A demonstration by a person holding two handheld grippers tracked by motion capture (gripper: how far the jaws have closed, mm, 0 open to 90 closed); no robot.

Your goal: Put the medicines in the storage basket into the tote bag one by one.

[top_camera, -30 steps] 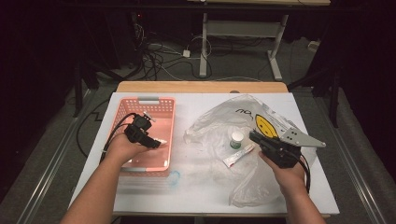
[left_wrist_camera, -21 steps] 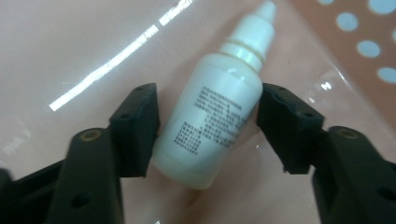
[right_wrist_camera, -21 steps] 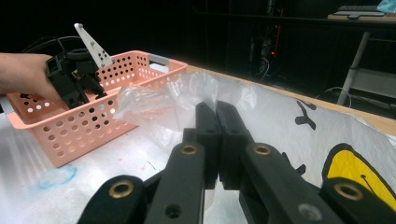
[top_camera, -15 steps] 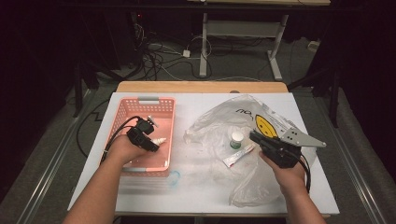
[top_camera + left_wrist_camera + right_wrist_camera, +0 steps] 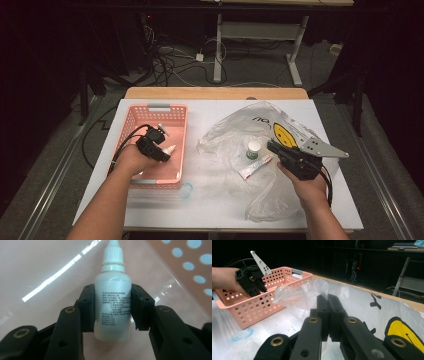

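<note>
Left gripper (image 5: 169, 150): over the pink basket (image 5: 131, 125), at nine o'clock of the table (image 5: 210, 210); jaws part-way closed and just been closing; a white dropper bottle (image 5: 113, 297) stands between them.
Dropper bottle, relative to left gripper: in the left gripper view its body sits squarely between the two pads (image 5: 86, 306), nozzle toward twelve o'clock, base toward six; the pads lie against both of its sides, label facing the camera; in the high view its white tip (image 5: 170, 149) juts from the jaws toward three o'clock, above the basket floor.
Right gripper (image 5: 328, 302): at four o'clock of the table in the high view (image 5: 272, 146); jaws fully together, pinching the edge of a clear plastic bag (image 5: 235, 132) with a yellow smiley print.
Bag contents: a small white jar with green label (image 5: 253, 149) and a flat white tube (image 5: 255, 167) lie on the bag, at nine o'clock of the right gripper, just beside it.
Change since earlier frames: the left jaws stood wider then and are now drawn in on the bottle; both hands in the same places; the right jaws as tightly together as before; jar, tube and basket unmoved.
</note>
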